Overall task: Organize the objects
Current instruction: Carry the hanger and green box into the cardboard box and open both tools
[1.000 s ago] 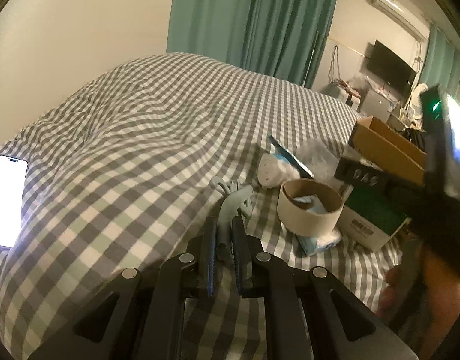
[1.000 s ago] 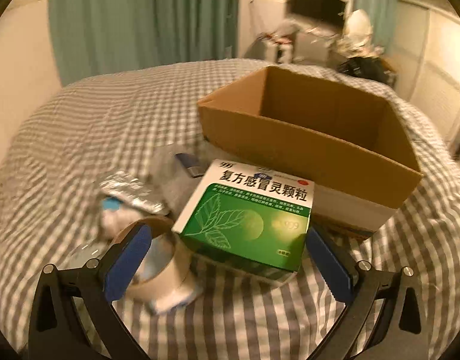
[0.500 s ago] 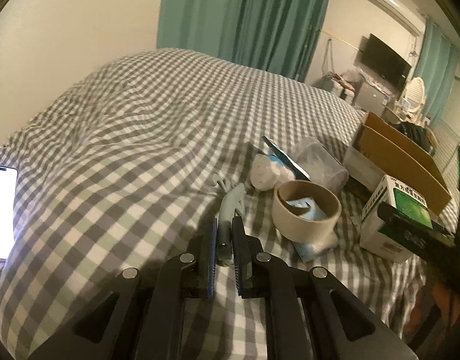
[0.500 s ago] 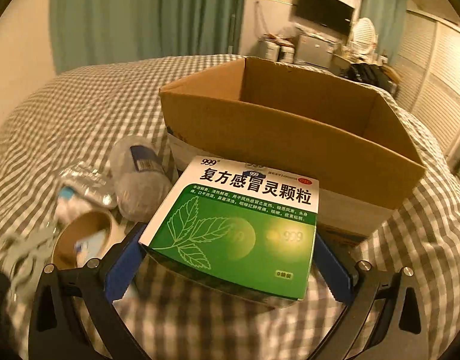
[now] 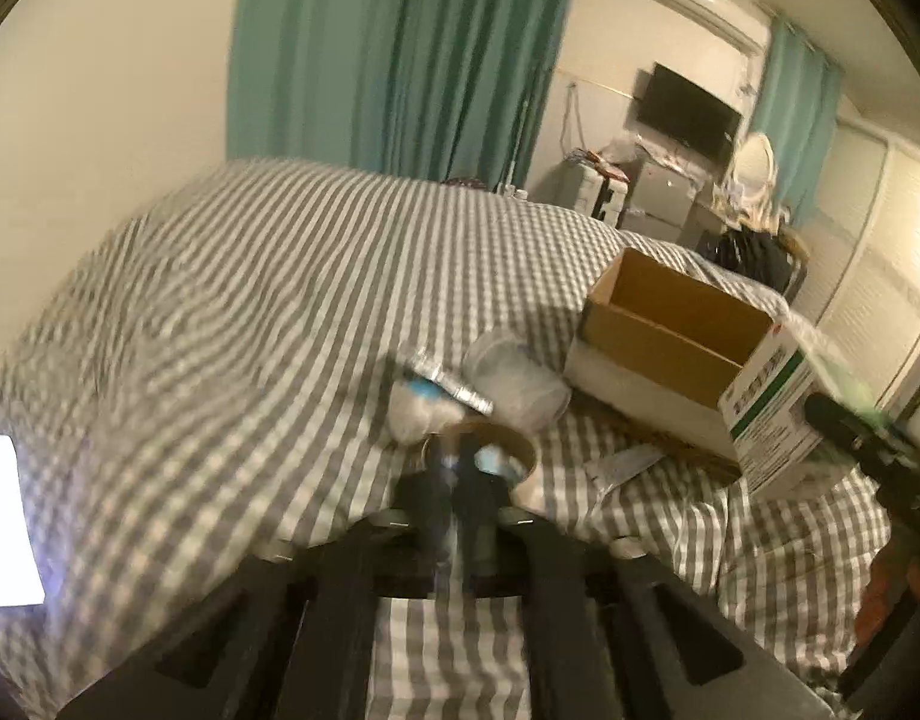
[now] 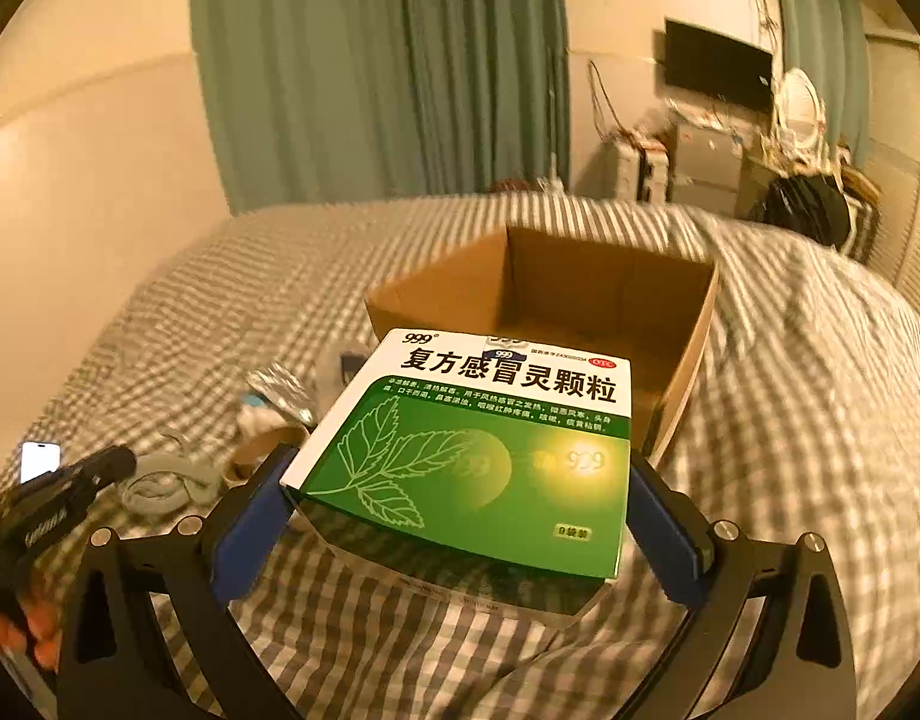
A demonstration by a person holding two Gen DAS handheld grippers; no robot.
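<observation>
Between the right gripper's (image 6: 460,498) blue pads, spread wide, sits the green medicine box (image 6: 478,450), lifted just short of the open cardboard box (image 6: 580,288) on the checked bedspread (image 6: 808,372). Its far edge could catch the near wall and twist loose. The left gripper's (image 5: 460,501) jaws stand narrow; blur hides whether they pinch anything, near the tape roll (image 5: 523,456).
</observation>
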